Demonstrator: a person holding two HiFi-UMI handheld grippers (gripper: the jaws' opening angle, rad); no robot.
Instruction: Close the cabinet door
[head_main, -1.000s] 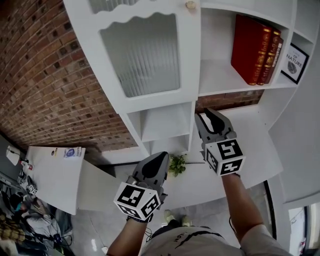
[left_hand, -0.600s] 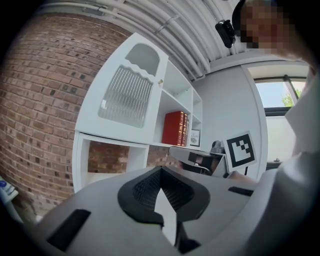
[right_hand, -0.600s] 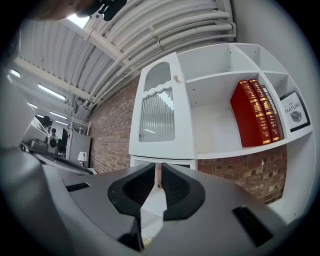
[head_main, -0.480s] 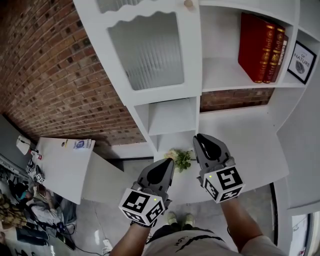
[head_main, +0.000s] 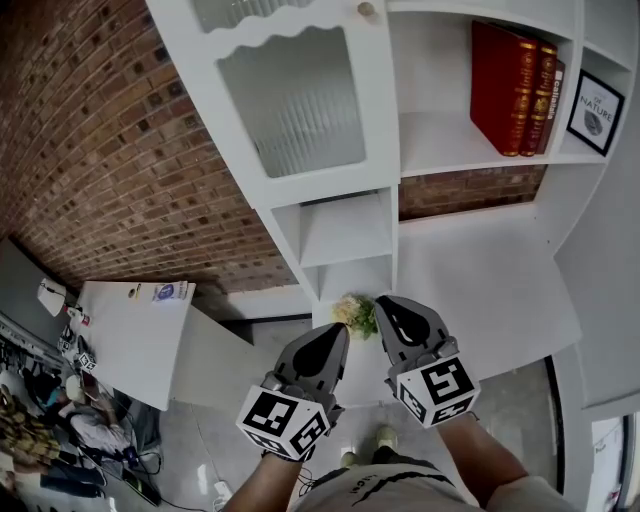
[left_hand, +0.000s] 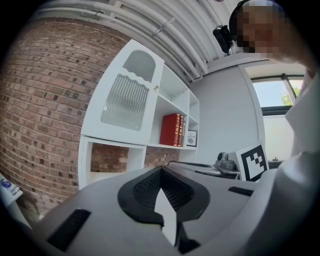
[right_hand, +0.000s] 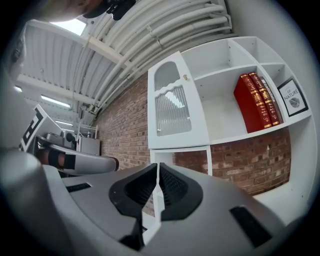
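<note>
The white cabinet door (head_main: 300, 110) with ribbed glass and a small round knob (head_main: 367, 10) lies flush with the cabinet front; it also shows as the door (left_hand: 125, 102) in the left gripper view and the door (right_hand: 175, 107) in the right gripper view. Both grippers hang well back from it, side by side and pointing level. My left gripper (head_main: 335, 335) is shut with nothing in it, tips meeting (left_hand: 161, 169). My right gripper (head_main: 385, 305) is closing, its jaws nearly together (right_hand: 157, 166), and nothing lies between them.
Red books (head_main: 515, 85) and a framed picture (head_main: 594, 110) stand on the open shelf right of the door. A small plant (head_main: 355, 312) sits on the white counter just ahead of the grippers. A brick wall (head_main: 100, 150) and a white table (head_main: 130, 340) lie left.
Both grippers drew back from the cabinet, lower in the head view. The right gripper's jaws went from open to nearly together.
</note>
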